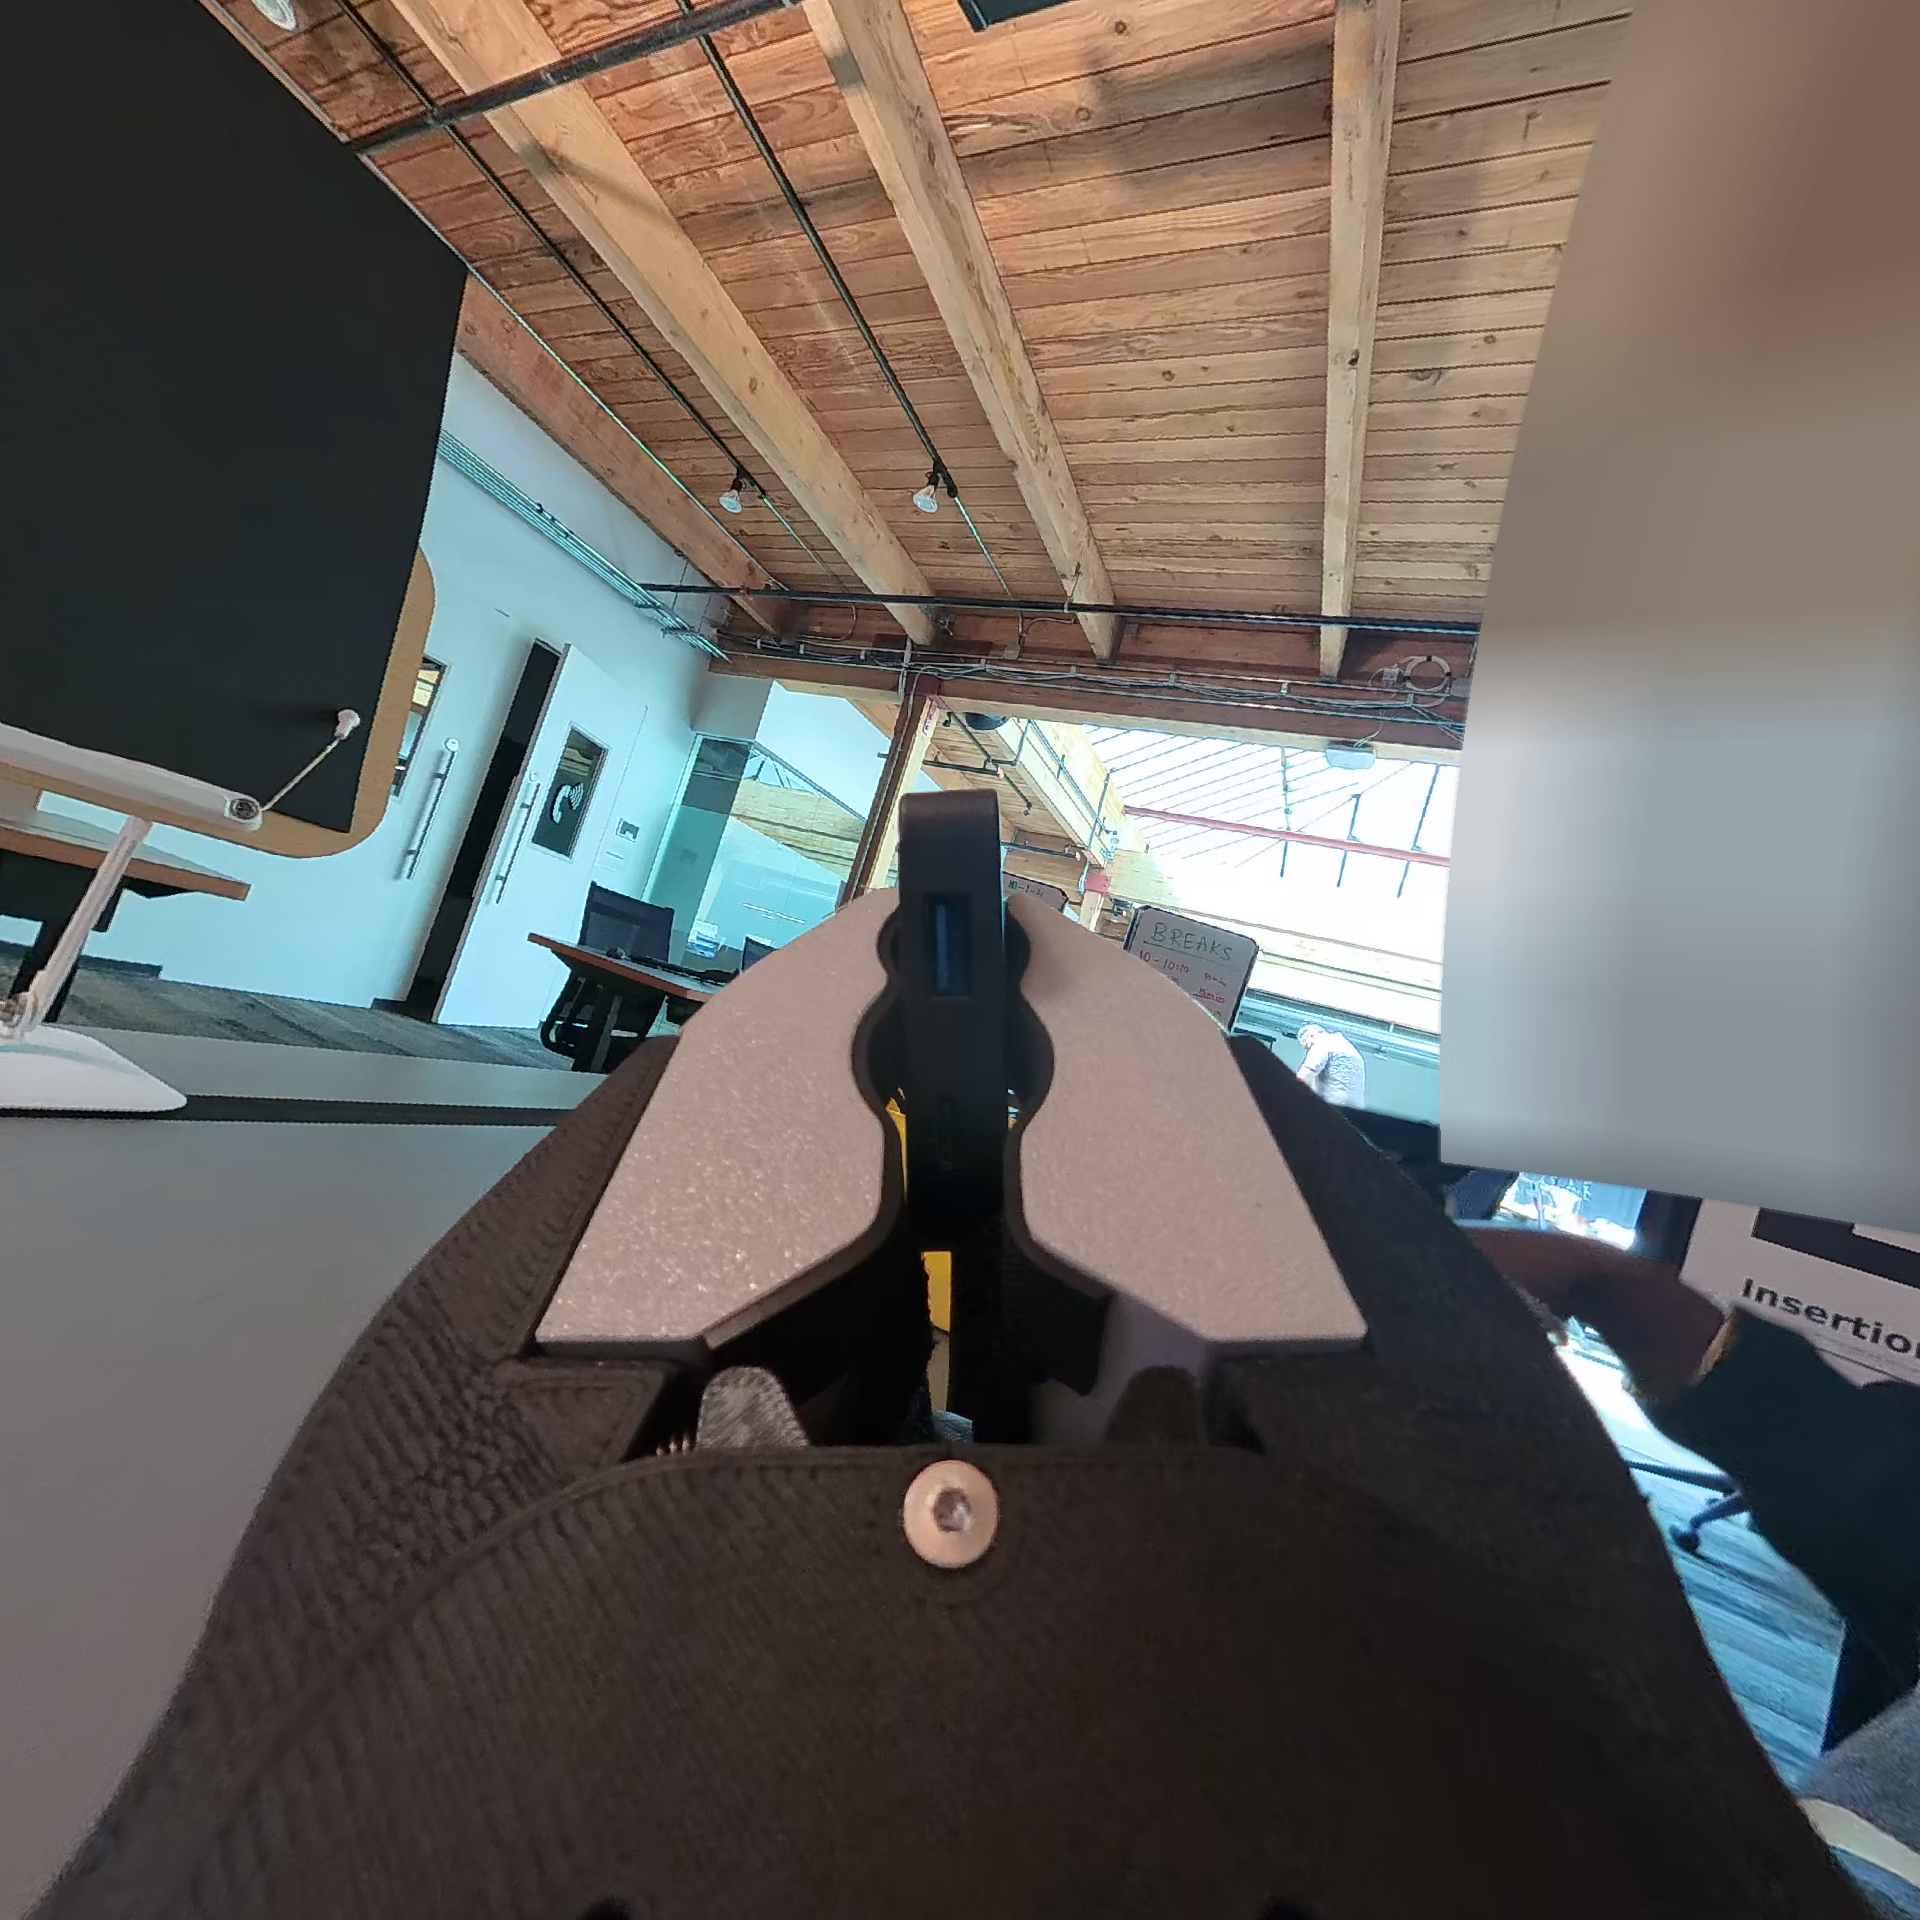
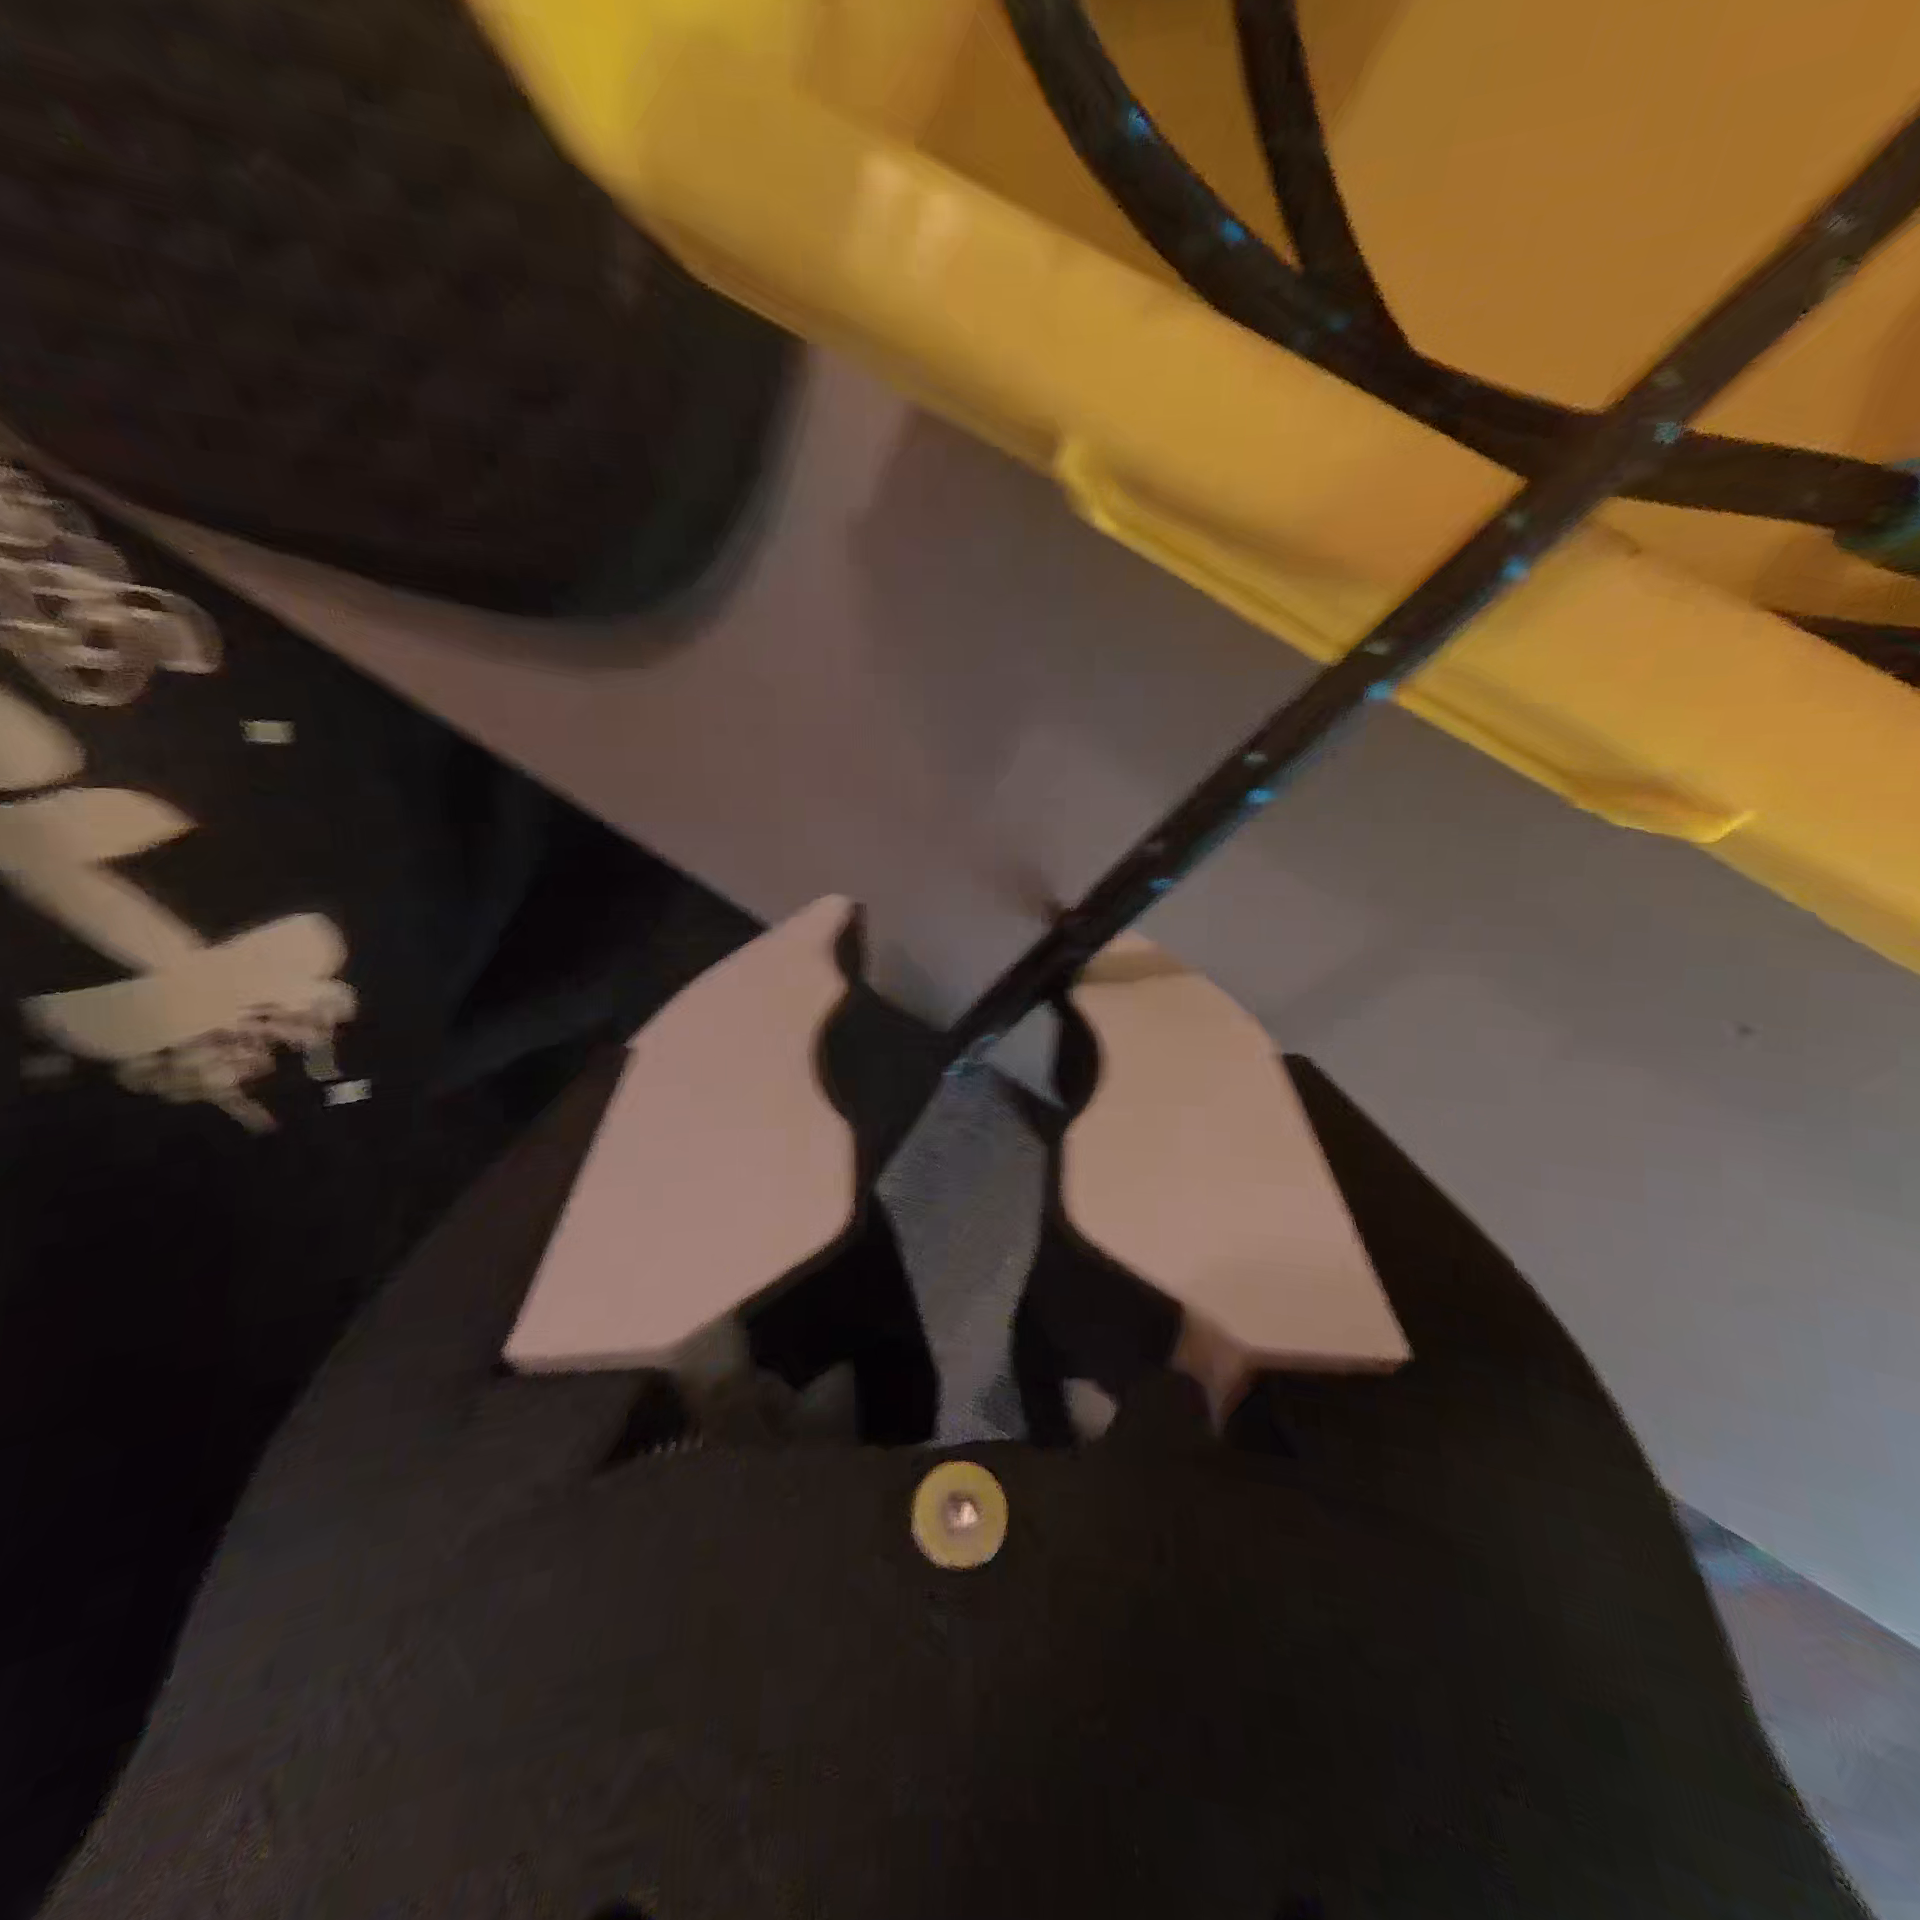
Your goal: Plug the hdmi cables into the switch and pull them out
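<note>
HDMI switch [image 1: 951, 997], a slim black box with a blue port on its narrow edge, stands upright between the two grey fingers [image 1: 748, 1164] of the left claw [image 1: 951, 977], which is pinched onto it and tilted up toward a wooden beamed ceiling [image 1: 935, 312]. A grey desk [image 1: 208, 1299] lies to the left below it, and a whiteboard [image 1: 1190, 961] stands far off in the room. In the right wrist view, which is blurred, the right claw [image 2: 961, 971] holds a dark plug body [image 2: 966, 1174] between its fingers; they sit close around it, and a braided black HDMI cable [image 2: 1351, 686] runs from the plug up and to the right. That cable crosses the rim of a yellow bin [image 2: 1195, 447], where more black cable loops [image 2: 1195, 229] lie inside. The bin rests on the grey desk, and a dark garment with pale print [image 2: 156, 883] fills the left side.
</note>
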